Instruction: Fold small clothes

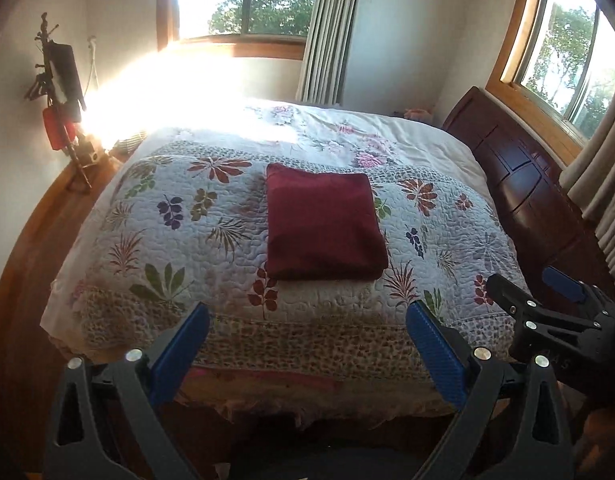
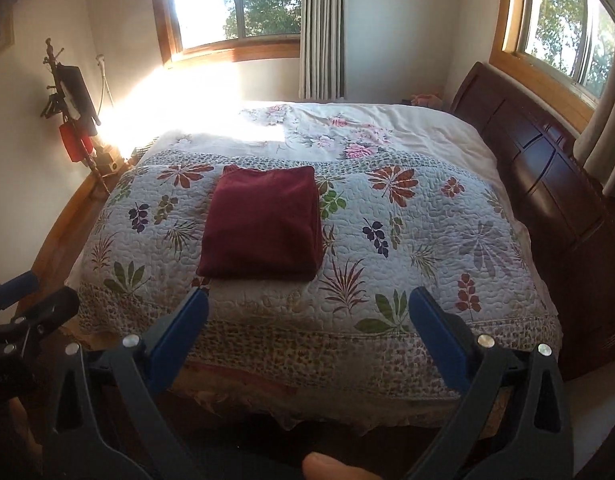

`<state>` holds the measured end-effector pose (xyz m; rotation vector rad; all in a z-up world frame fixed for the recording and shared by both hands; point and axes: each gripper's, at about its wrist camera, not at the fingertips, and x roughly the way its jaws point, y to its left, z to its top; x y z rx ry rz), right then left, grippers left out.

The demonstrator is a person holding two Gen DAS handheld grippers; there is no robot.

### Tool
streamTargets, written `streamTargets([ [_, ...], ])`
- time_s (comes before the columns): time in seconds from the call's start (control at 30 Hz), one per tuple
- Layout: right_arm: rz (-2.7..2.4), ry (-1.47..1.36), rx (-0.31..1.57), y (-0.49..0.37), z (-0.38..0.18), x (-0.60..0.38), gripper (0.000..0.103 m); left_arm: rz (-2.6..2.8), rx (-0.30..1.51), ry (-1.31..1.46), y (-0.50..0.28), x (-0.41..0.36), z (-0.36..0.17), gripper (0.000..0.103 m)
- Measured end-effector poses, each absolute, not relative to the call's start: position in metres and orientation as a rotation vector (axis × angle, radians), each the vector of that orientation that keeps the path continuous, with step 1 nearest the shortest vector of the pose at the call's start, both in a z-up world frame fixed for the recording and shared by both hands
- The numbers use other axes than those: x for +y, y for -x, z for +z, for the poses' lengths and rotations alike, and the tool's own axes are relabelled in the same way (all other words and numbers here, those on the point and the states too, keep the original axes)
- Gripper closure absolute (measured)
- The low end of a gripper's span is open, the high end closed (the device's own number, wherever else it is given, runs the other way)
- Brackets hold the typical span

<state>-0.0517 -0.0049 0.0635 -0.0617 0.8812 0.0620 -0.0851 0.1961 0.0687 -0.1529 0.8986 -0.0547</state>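
- Left gripper [image 1: 307, 320]: jaws wide apart, nothing held, short of the bed's [image 1: 447, 240] near edge.
- Right gripper [image 2: 307, 306]: jaws wide apart, nothing held.
- Cloth [image 1: 323, 224], maroon, folded square, lies flat on the bed ahead of both jaws, untouched.

I see a bed [image 1: 235, 240] under a leaf-print quilt, its dark wooden headboard [image 1: 519, 184] on the right below a wood-framed window [image 1: 563, 52]. Another window [image 1: 243, 0] in the far wall throws glaring sunlight across the pale wall and bedding beside grey curtains [image 1: 331, 28].
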Motion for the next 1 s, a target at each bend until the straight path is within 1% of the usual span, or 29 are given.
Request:
streamTargets([
  [1.0,0.065,0.094,0.845,0.068,0.073,0.004,0.003,-0.075,0.907,0.154,0.101,0.194,0.067,0.004],
])
